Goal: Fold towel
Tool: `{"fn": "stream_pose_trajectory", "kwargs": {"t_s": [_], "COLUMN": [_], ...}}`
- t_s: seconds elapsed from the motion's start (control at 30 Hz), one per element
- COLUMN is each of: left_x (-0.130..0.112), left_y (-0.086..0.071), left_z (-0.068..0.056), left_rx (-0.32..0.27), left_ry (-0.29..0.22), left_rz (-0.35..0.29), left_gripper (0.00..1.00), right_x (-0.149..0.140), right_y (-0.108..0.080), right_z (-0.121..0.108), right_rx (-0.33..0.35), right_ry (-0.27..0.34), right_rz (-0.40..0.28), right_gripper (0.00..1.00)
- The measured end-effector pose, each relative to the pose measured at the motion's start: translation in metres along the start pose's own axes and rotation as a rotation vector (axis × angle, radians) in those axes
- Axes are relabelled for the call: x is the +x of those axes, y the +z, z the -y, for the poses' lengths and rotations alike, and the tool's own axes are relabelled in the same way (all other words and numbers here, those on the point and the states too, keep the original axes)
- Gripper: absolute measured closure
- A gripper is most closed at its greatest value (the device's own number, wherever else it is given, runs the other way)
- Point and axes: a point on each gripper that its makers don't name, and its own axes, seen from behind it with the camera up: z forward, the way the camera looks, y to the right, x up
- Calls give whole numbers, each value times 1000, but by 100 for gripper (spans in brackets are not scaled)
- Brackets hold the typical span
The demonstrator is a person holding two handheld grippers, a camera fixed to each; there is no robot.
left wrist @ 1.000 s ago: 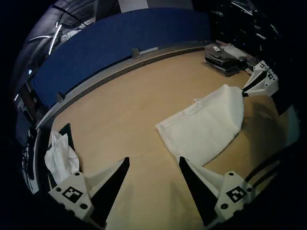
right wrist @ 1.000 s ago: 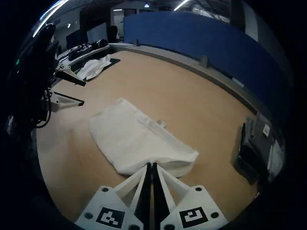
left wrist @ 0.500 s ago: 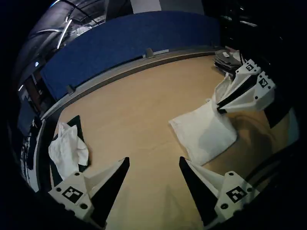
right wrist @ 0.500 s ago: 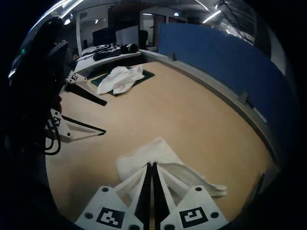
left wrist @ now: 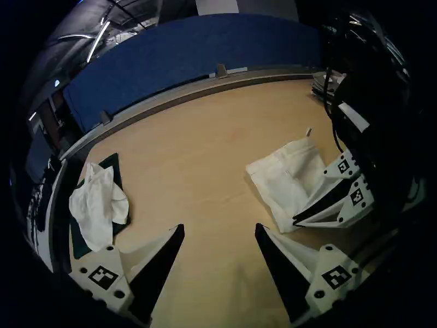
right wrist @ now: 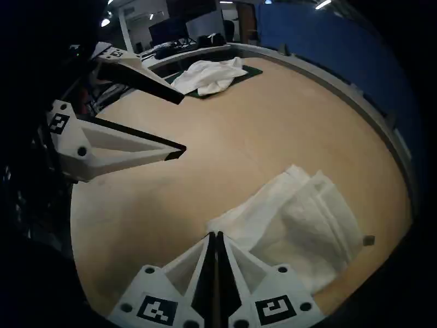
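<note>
In the left gripper view, the left gripper (left wrist: 218, 240) stood wide open with nothing between its fingers, poised over the bare wooden table (left wrist: 207, 142). The towel (left wrist: 289, 175) lay folded on the table to the right, its layers stacked. The right gripper (left wrist: 295, 221) reached in from the right edge, fingers drawn together at the towel's near corner. On the far left a dark green mat (left wrist: 112, 164) held a crumpled white cloth (left wrist: 98, 205), which covered most of it. A blue partition (left wrist: 191, 49) ran along the table's far edge.

In the right gripper view, the right gripper (right wrist: 217, 236) had its fingers pressed together, pinching the towel's (right wrist: 306, 229) corner at their tips. The towel lay doubled over on the table (right wrist: 229, 142), spreading right from the fingertips, with several layered edges showing along its upper side. The left gripper (right wrist: 179, 124) came in from the left, fingers spread apart and empty above the wood. At the far end the mat (right wrist: 248, 70) carried the crumpled white cloth (right wrist: 210, 74), beside the partition (right wrist: 328, 33).
</note>
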Motion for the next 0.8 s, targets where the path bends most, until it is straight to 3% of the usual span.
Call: {"fn": "stream_pose_trajectory", "kwargs": {"t_s": [0.3,0.4,0.43,0.57,0.7,0.8], "left_x": [-2,-3,-3,-5,-5,-6], "left_y": [2,2,2,2,2,1], "left_z": [0,1,2,3,5,6], "left_rx": [-2,-1,-1,1,4,5], "left_ry": [9,10,10,10,9,8], "left_rz": [5,7,8,10,11,11], "left_gripper": [4,4,4,4,4,4], "right_x": [1,3,3,8,15,20], "right_y": [-3,-3,-4,-10,-23,-33], "right_z": [-4,-4,-3,0,0,-5], "right_rx": [4,3,5,13,7,-9], "right_ry": [16,15,14,9,9,21], "right_rz": [-2,-6,-9,-27,-64,-97], "right_gripper": [96,91,87,43,18,11]}}
